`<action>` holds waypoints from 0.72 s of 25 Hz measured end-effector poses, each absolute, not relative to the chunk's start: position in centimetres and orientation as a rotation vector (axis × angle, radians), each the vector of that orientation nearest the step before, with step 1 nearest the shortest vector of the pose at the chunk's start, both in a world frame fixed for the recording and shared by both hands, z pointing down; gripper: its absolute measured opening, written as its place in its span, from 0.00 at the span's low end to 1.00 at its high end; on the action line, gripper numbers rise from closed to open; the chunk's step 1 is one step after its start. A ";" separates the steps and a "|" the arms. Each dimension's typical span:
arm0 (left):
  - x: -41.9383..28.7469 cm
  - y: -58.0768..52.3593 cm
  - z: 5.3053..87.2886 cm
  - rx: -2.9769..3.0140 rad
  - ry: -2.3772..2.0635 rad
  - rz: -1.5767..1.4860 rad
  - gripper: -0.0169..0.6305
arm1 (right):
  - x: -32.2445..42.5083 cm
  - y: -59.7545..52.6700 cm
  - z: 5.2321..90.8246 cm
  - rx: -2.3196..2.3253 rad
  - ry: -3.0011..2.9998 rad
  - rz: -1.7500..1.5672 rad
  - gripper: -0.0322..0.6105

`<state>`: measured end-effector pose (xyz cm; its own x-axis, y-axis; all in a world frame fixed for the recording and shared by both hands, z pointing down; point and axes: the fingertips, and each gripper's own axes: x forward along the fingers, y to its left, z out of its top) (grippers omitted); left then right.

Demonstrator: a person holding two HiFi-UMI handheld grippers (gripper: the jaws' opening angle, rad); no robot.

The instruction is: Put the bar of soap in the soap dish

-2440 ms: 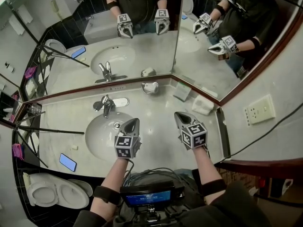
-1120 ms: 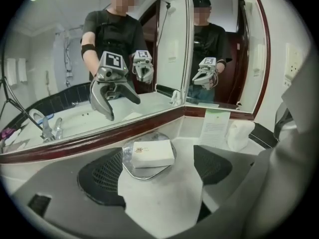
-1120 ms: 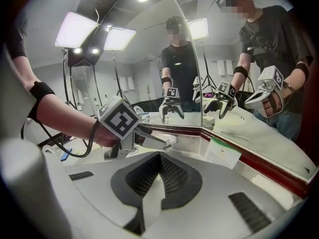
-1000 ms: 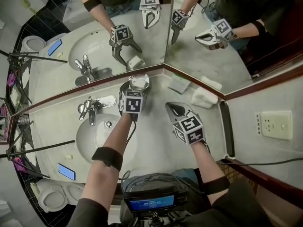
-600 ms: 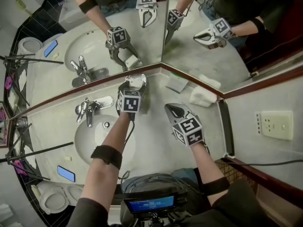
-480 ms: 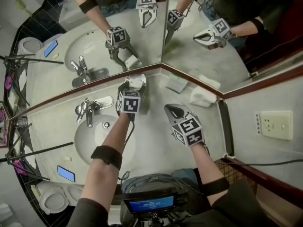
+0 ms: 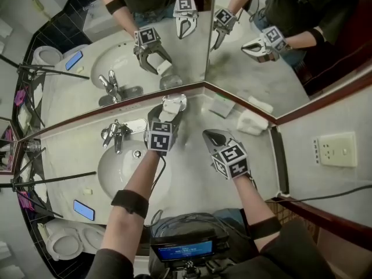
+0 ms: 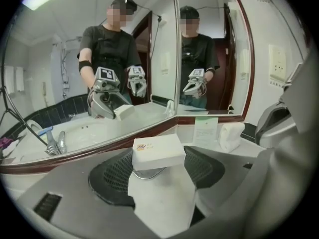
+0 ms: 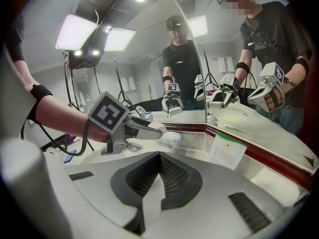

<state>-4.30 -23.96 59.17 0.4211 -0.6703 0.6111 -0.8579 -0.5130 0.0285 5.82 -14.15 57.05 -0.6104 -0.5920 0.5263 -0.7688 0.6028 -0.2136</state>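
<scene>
Soap bar point(image 8: 158, 152) clamped in left tongs point(image 7: 172, 106) (just closed), above soap dish point(image 9: 170, 140)

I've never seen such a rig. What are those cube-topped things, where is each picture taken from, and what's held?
No robot here: a person holds a two-jaw tool in each hand; the patterned cubes are part of them. The head view looks down from the person's head at a pale stone counter with a white sink basin and corner mirrors, which repeat everything. The other two views ride on the tools, looking along their jaws. The left tool has just closed its jaws on a small white soap box, held above a clear shallow soap dish. The right tool is shut and empty.
</scene>
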 end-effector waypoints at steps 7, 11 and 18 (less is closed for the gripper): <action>-6.4 -17.6 54.0 2.408 -1.393 0.626 0.53 | 3.6 -13.2 53.8 1.030 -2.504 0.544 0.08; -8.4 -13.6 52.6 2.393 -1.455 0.563 0.53 | 2.3 -12.2 52.4 0.979 -2.553 0.526 0.08; -11.7 -7.5 51.6 2.353 -1.535 0.523 0.53 | 0.2 -9.9 50.8 0.900 -2.601 0.495 0.08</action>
